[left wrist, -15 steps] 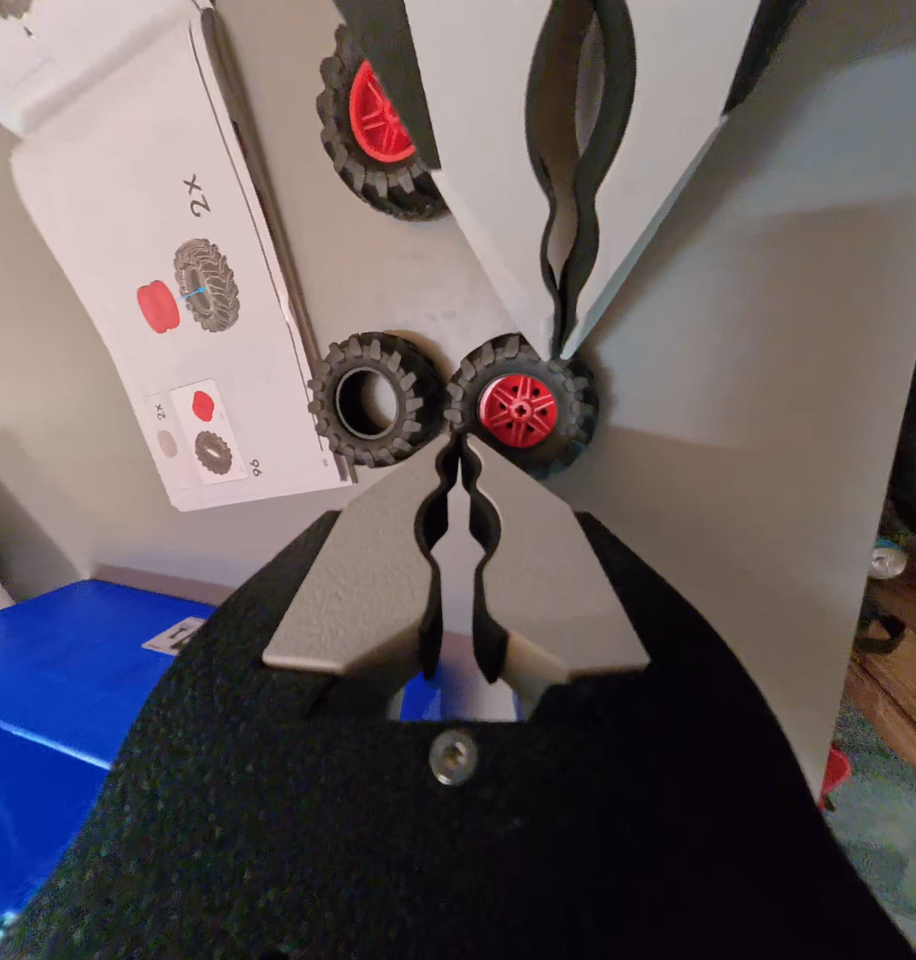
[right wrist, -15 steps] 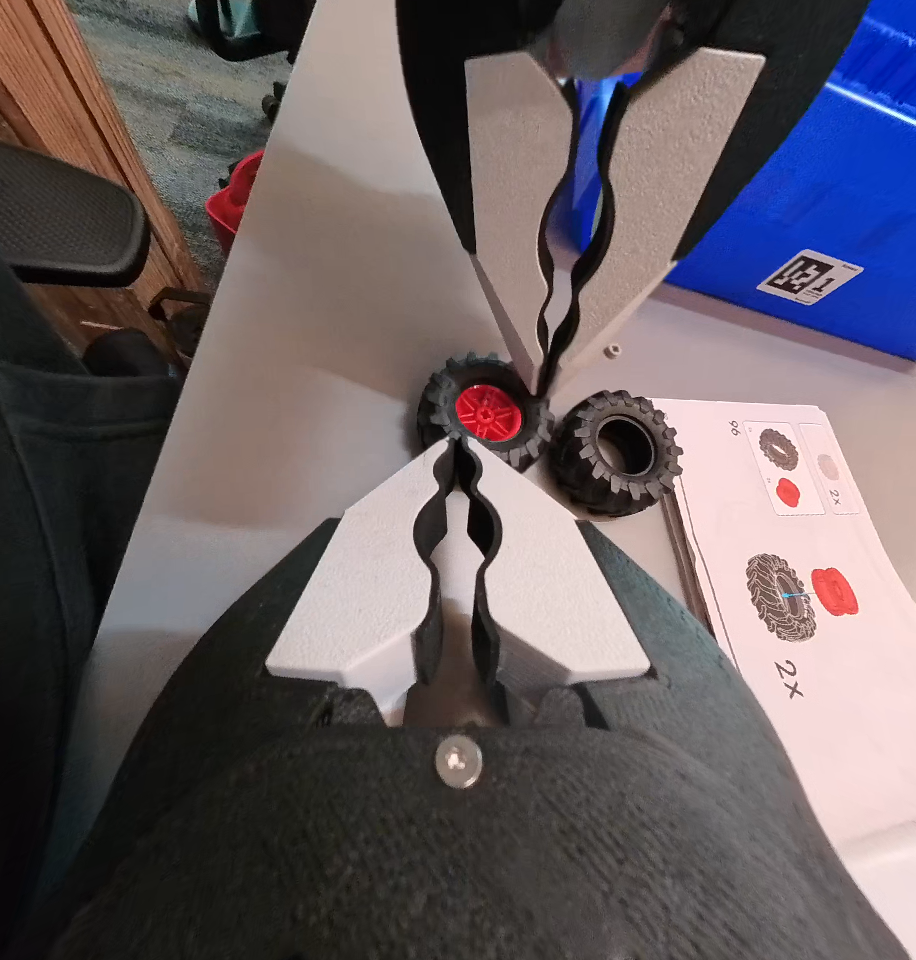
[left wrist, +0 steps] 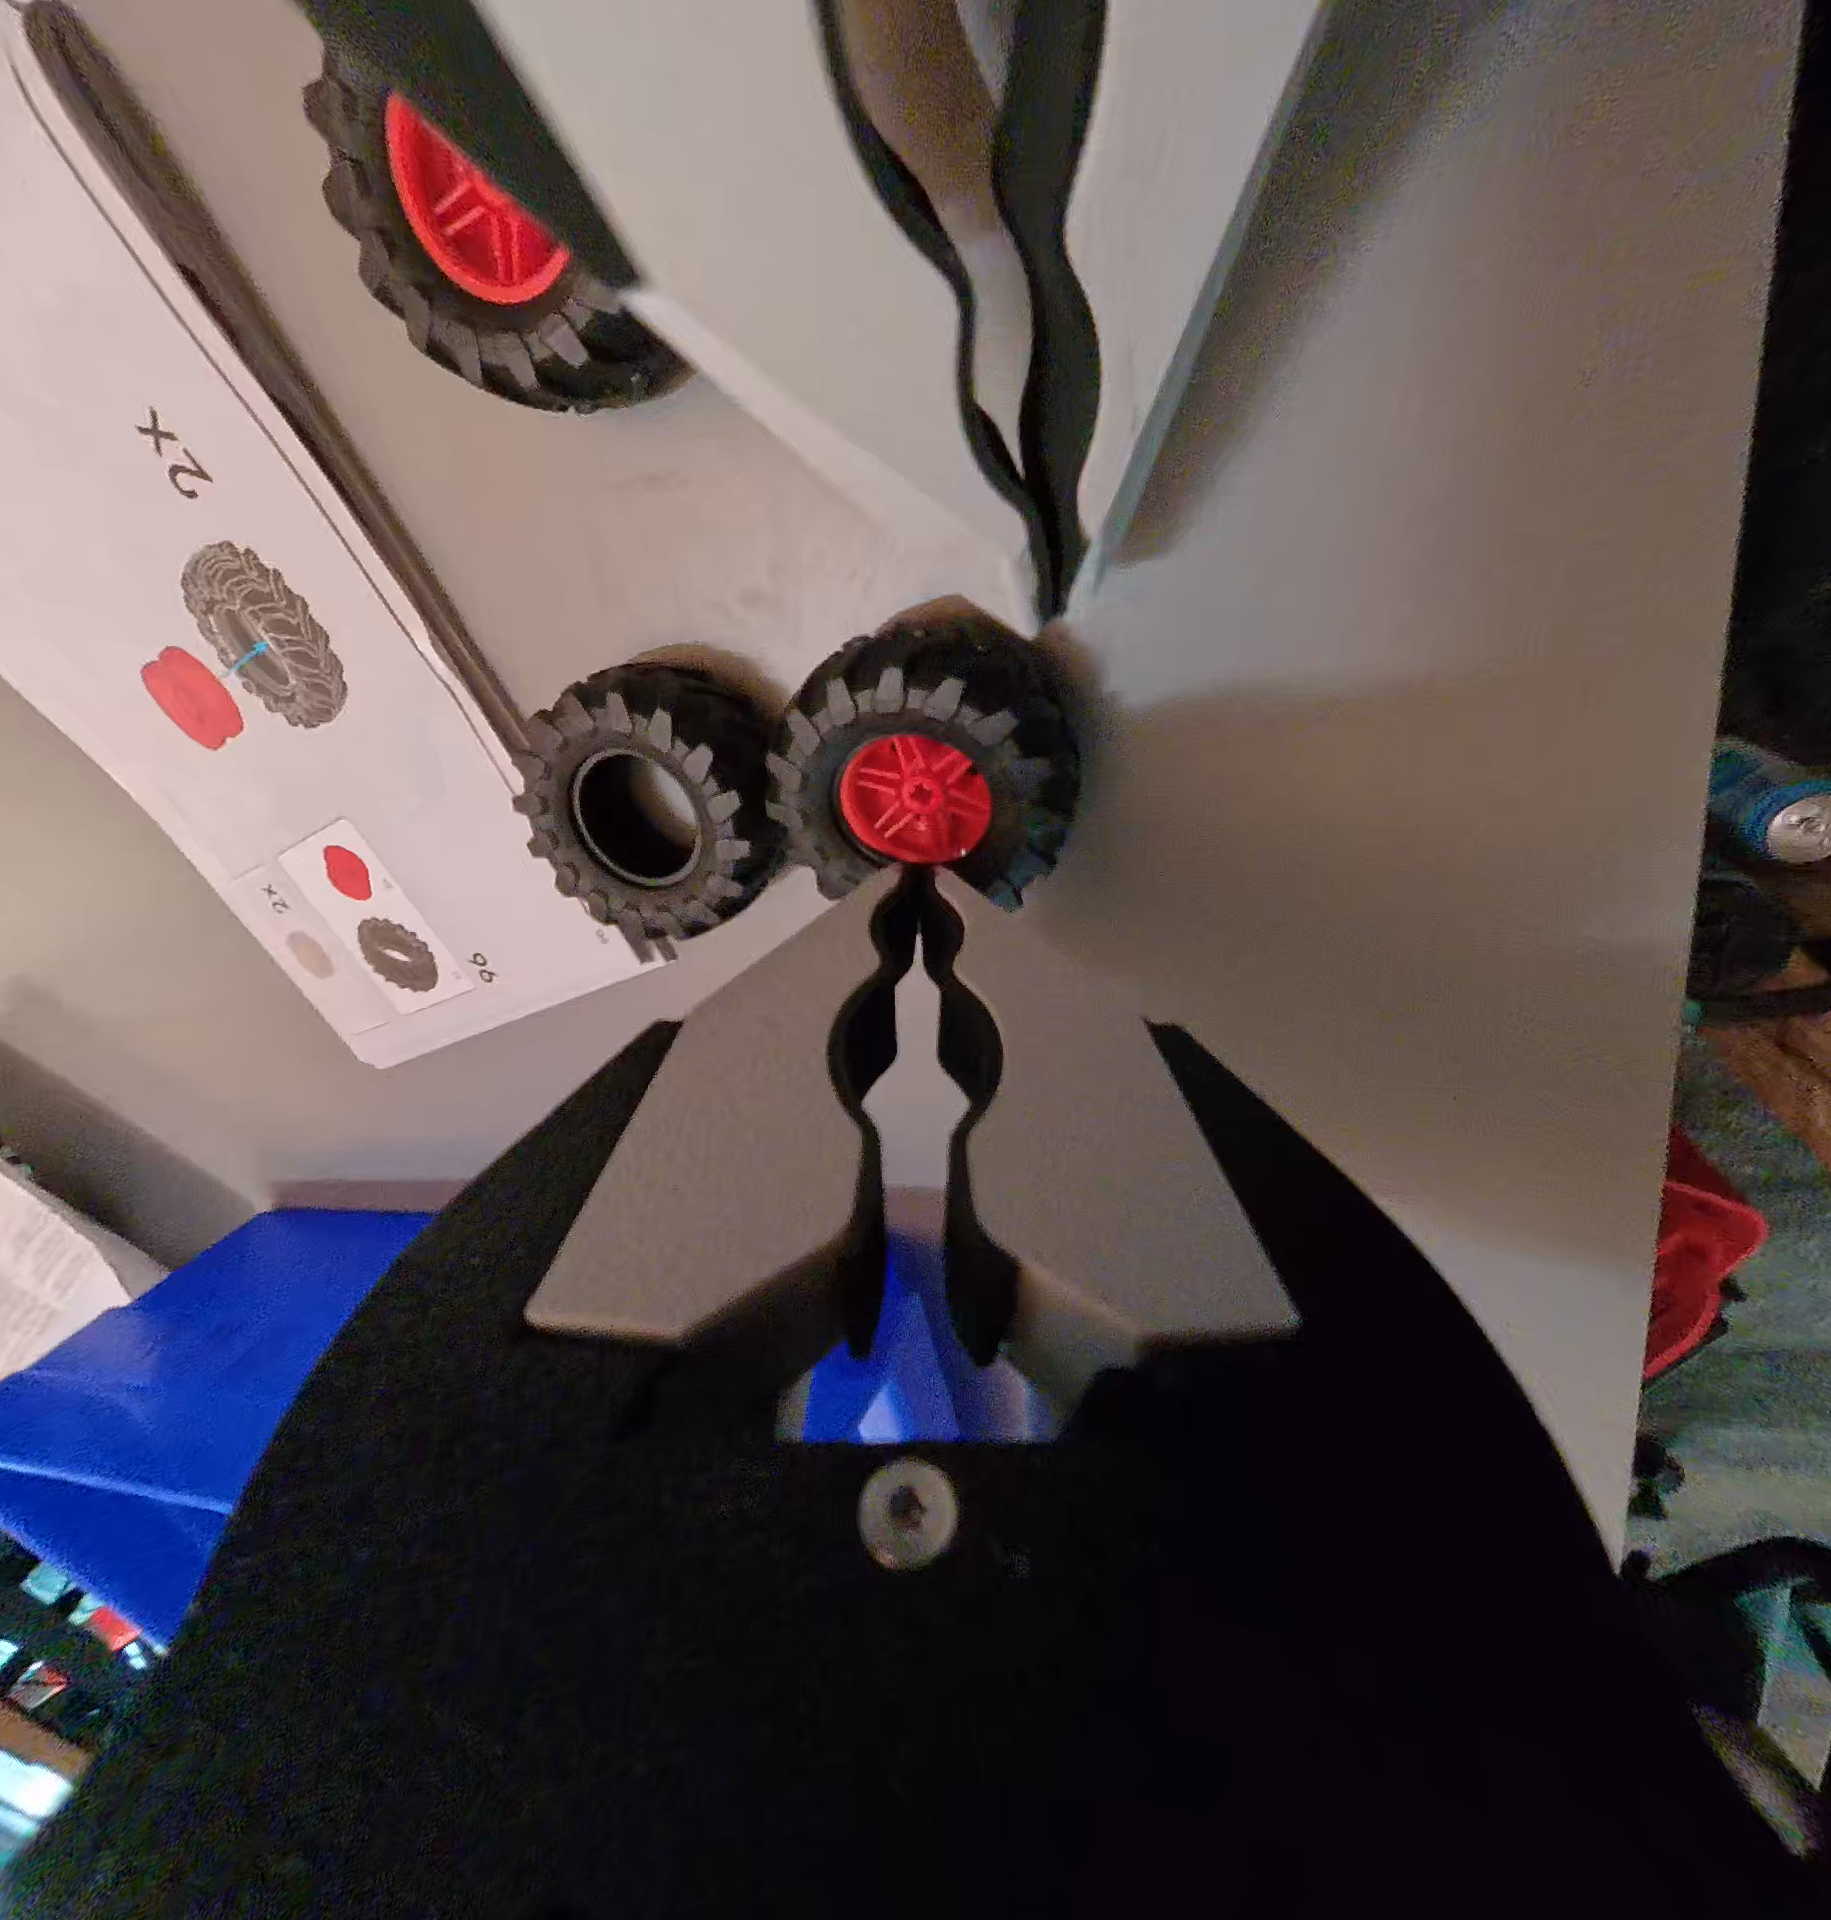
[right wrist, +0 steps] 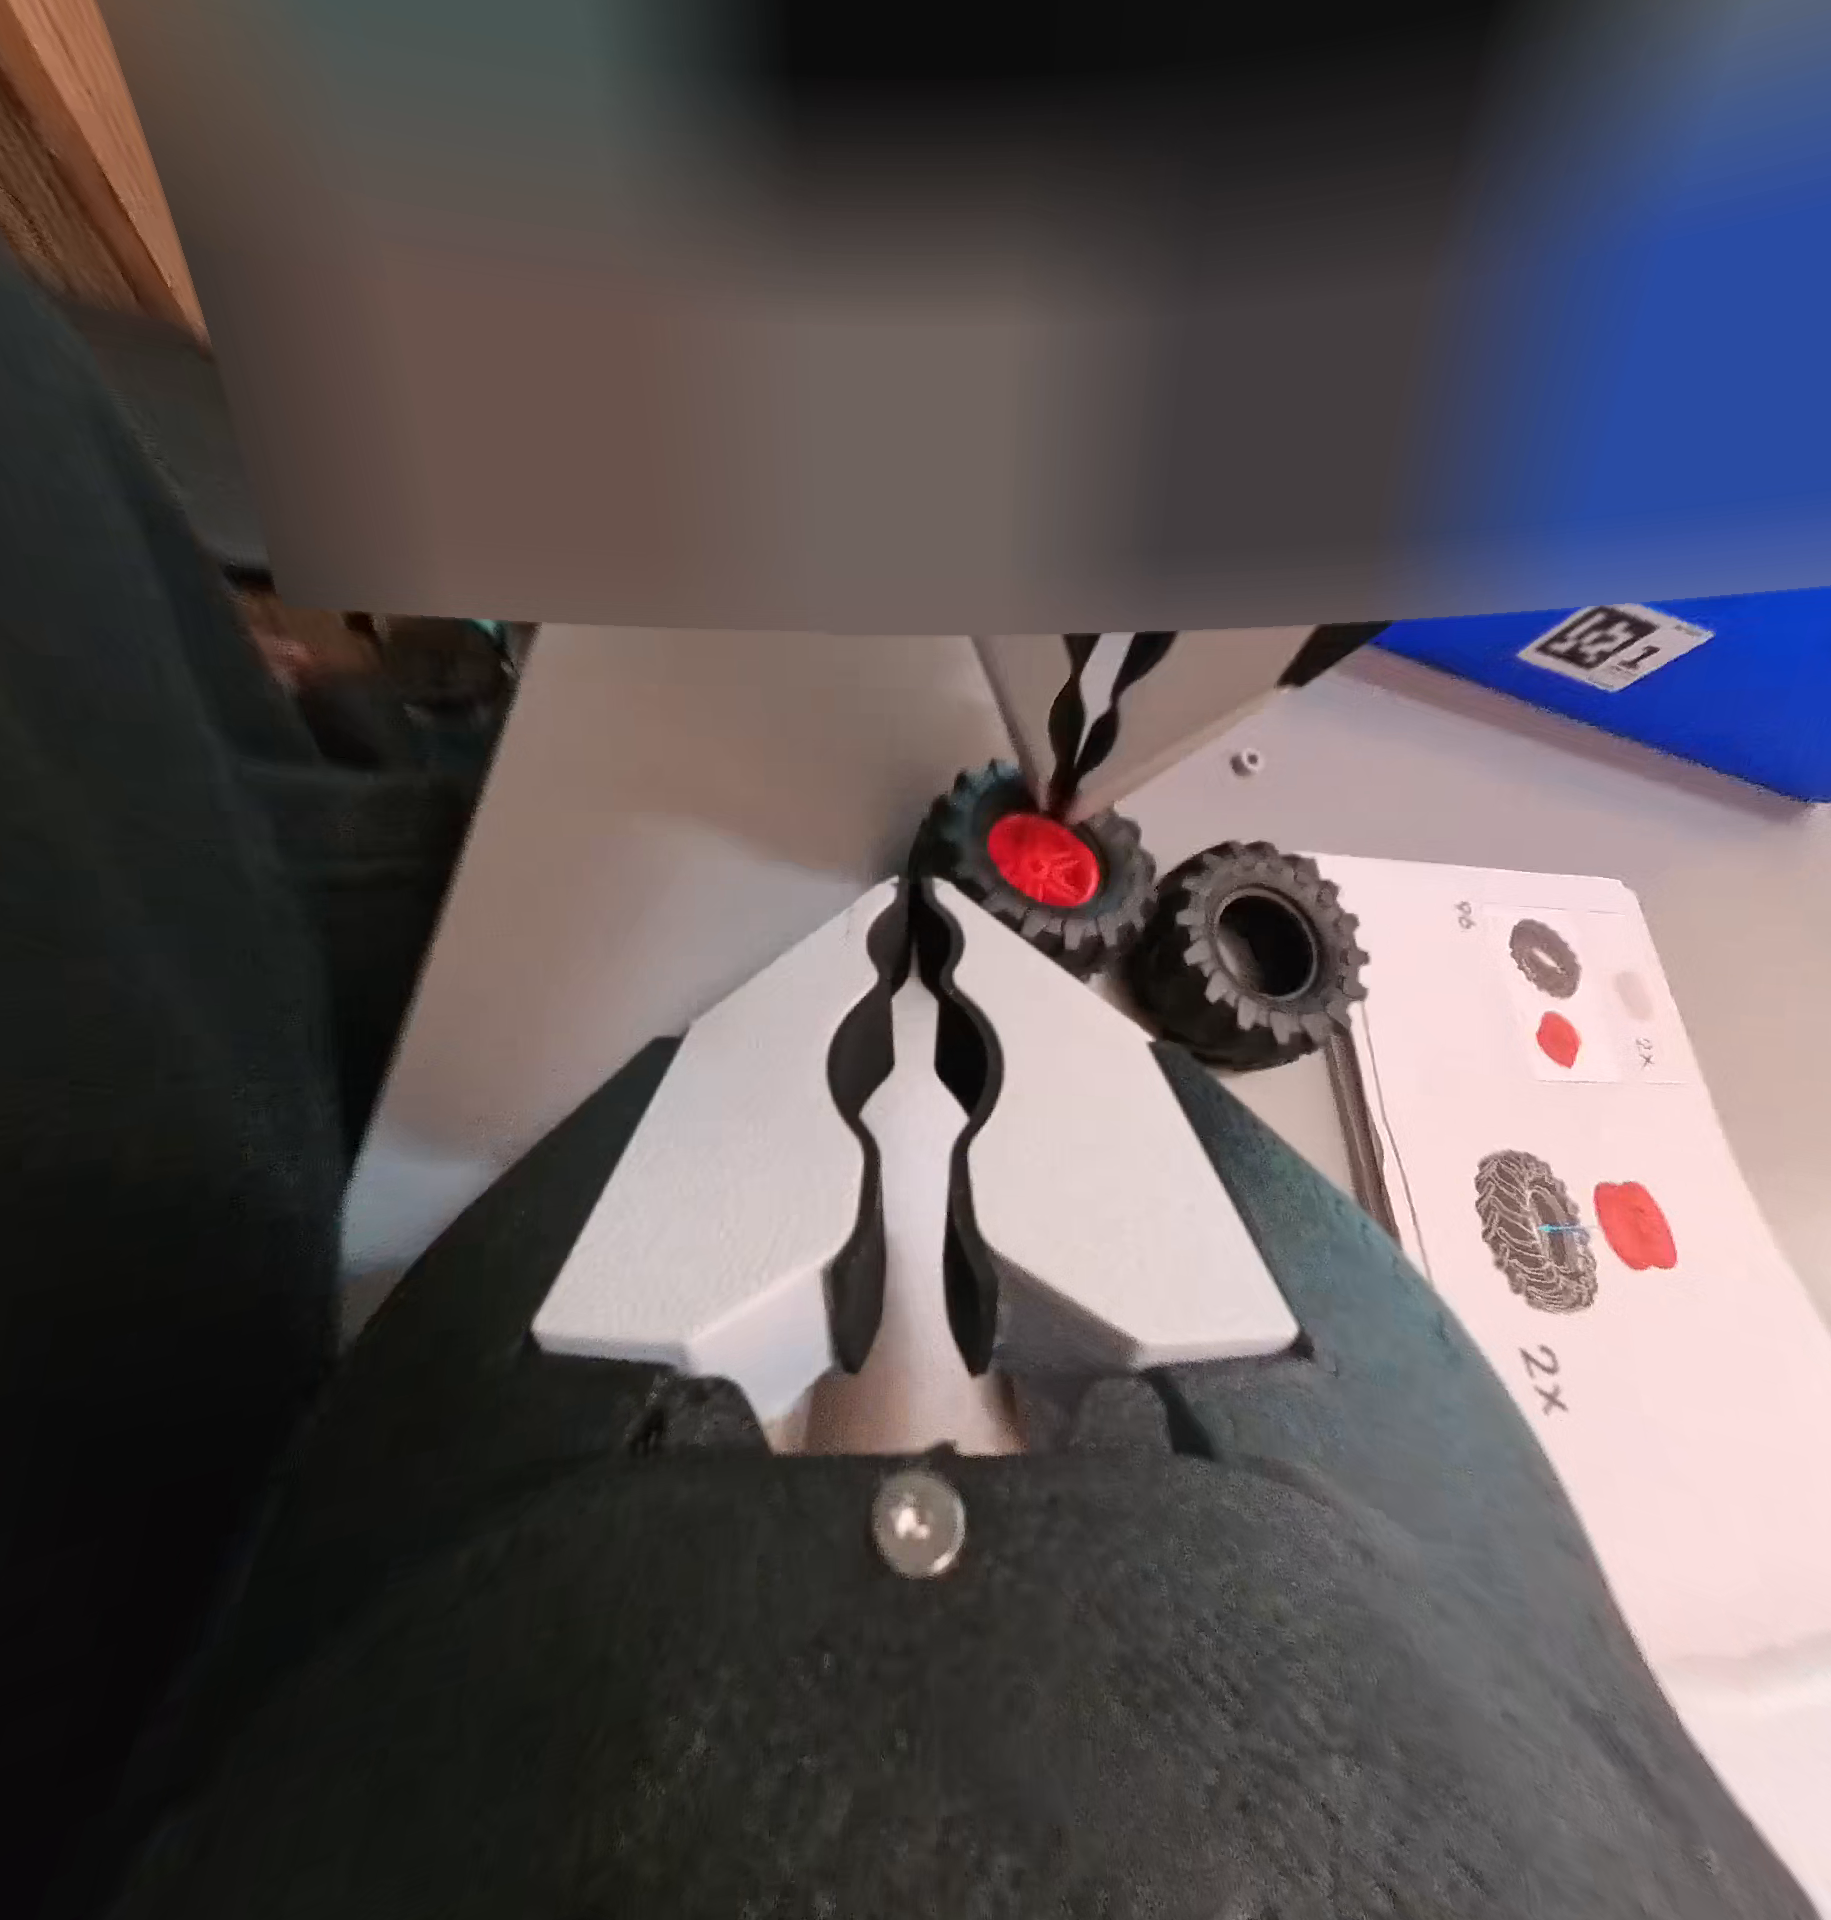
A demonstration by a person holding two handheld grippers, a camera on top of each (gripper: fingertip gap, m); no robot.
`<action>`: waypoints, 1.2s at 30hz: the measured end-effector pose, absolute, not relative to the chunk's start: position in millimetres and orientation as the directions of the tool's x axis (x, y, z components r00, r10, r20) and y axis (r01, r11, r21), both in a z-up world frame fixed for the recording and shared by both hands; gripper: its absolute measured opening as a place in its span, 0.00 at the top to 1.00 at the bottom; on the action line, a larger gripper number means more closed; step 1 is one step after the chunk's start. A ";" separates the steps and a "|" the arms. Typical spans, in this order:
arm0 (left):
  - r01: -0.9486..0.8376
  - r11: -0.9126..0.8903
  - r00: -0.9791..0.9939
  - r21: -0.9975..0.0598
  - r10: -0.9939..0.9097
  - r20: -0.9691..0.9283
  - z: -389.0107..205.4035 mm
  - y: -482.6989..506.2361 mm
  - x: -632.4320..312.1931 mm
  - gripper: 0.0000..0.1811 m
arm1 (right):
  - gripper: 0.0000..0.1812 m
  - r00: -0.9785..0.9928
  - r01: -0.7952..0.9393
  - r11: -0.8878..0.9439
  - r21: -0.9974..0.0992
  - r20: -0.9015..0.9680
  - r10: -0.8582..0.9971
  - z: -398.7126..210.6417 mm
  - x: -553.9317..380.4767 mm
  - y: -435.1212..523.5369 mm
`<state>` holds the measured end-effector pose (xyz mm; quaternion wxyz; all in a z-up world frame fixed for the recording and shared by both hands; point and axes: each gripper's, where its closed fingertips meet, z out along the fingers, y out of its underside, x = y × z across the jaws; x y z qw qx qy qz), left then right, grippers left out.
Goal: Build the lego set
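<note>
Left wrist view: close, looking down along its fingers across the grey table, blue bin behind. Right wrist view: opposite side, facing back, equally close. Shared: red-hubbed wheel, empty tyre, instruction sheet.
</note>
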<state>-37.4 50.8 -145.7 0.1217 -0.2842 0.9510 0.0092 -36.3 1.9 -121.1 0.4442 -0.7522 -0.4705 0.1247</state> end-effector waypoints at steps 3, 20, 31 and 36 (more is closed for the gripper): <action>-0.552 0.831 -0.803 -0.069 -0.552 -0.223 -146.2 49.6 -36.3 1.00 | 1.00 0.564 0.605 -0.155 -0.781 0.283 0.776 -114.2 -22.4 14.1; -0.830 0.517 -0.443 -0.210 -0.839 -0.316 -117.8 96.5 -50.1 0.98 | 0.84 0.453 0.776 -0.031 -0.630 0.521 0.723 -126.8 -18.2 48.0; -0.638 -0.403 0.474 -0.656 -0.877 0.079 -147.4 104.8 -57.7 0.61 | 0.80 0.704 0.457 -0.303 -0.836 0.132 0.698 -103.0 -11.8 68.2; -0.527 -0.483 0.492 -0.699 -0.844 0.212 -157.7 96.5 -52.0 0.70 | 0.76 0.721 0.376 -0.388 -0.842 0.003 0.693 -99.5 -13.5 72.6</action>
